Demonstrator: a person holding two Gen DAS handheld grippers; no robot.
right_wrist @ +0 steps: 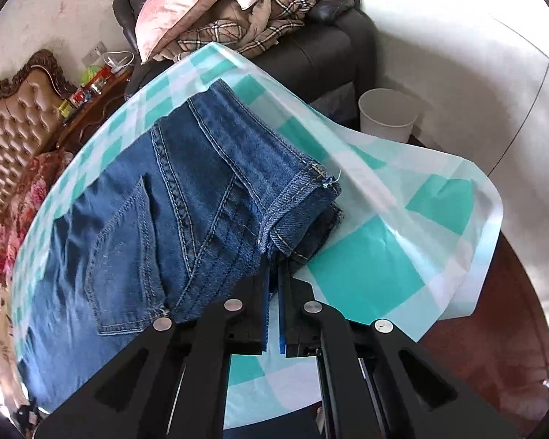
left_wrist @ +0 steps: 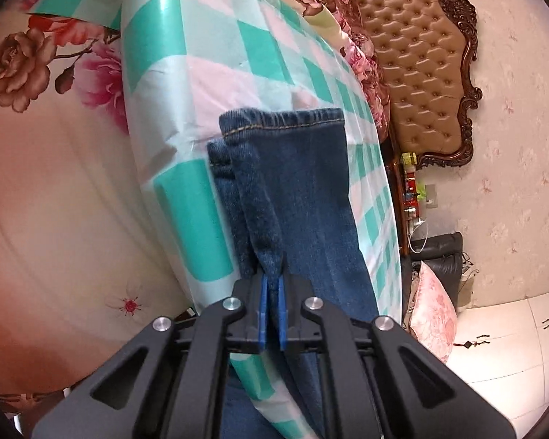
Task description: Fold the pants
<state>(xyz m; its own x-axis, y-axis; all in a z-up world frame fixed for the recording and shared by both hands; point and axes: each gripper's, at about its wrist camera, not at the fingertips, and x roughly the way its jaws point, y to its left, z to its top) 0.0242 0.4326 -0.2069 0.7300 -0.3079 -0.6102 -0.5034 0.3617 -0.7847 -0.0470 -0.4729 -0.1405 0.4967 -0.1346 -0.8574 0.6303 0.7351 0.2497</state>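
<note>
Where the left wrist view looks along the fingers, the left gripper is seen closed narrowly, its blue pads pinching a raised fold of the blue jeans along the side of a leg. The leg is stretched away from the camera over a teal, pink and white checked sheet, with the two stitched hems lying at its far end, one slightly behind the other. A floral bedcover is spread to the left of the sheet, and a tufted brown headboard with a carved dark frame is seen to the right, against pale patterned wallpaper. Through the right wrist view, the right gripper is shown with its fingers drawn close together on the waistband edge of the jeans, which is clamped between the blue pads. A back pocket and seams are displayed to the left of the fingers, and the waist end is laid doubled over the checked sheet. Beyond the sheet, a white bin is placed on the floor, and pink pillows and a plaid blanket are piled on a dark armchair
</note>
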